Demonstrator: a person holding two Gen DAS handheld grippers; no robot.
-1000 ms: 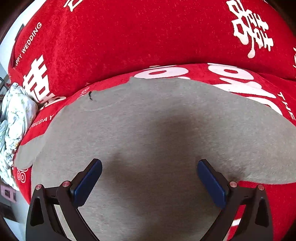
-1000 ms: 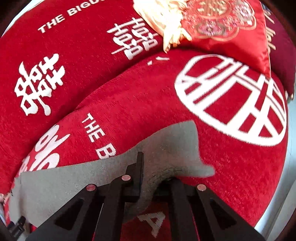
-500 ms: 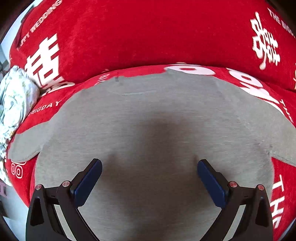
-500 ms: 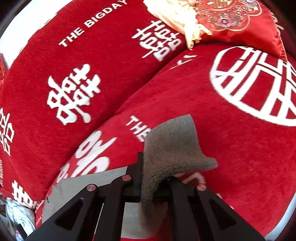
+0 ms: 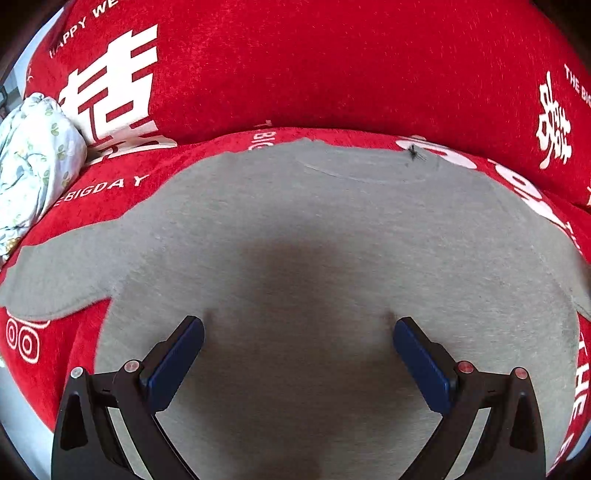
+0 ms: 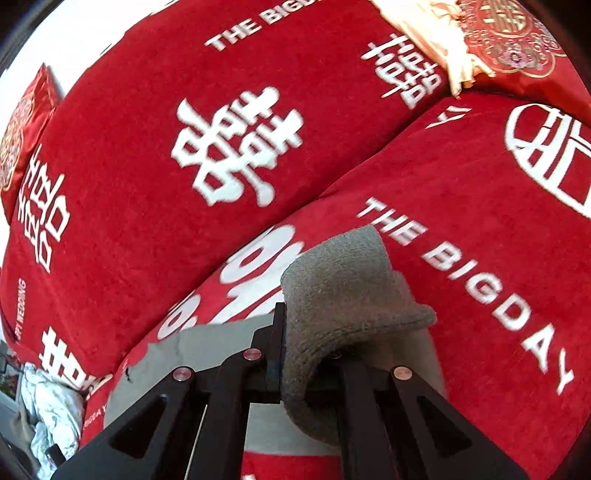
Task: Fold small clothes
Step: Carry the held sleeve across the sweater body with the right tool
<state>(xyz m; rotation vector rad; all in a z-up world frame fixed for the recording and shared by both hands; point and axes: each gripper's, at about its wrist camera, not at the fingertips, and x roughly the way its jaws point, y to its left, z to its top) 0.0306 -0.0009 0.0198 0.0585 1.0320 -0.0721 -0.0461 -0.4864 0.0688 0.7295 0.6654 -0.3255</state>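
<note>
Sofa: red plush cover (image 5: pixel 332 74) with white wedding lettering fills both my views, seat and backrest.
Garment: grey shirt (image 5: pixel 314 240) lies spread flat on the seat.
Left tool: my left tool (image 5: pixel 297 332) hangs wide apart over the shirt body, grasping nothing.
Right tool: my right tool (image 6: pixel 310 343) is clenched on the grey sleeve (image 6: pixel 343 280), lifted off the seat.
Room: floral bundle (image 5: pixel 29 158) at the sofa's left end; embroidered cushion (image 6: pixel 509 33) at the right.

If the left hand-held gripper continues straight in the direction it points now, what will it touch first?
Most likely the grey garment. The left hand-held gripper is open, angled down over the cloth, which fills the space between and beyond its fingers. How far above it the fingertips are is unclear.
</note>
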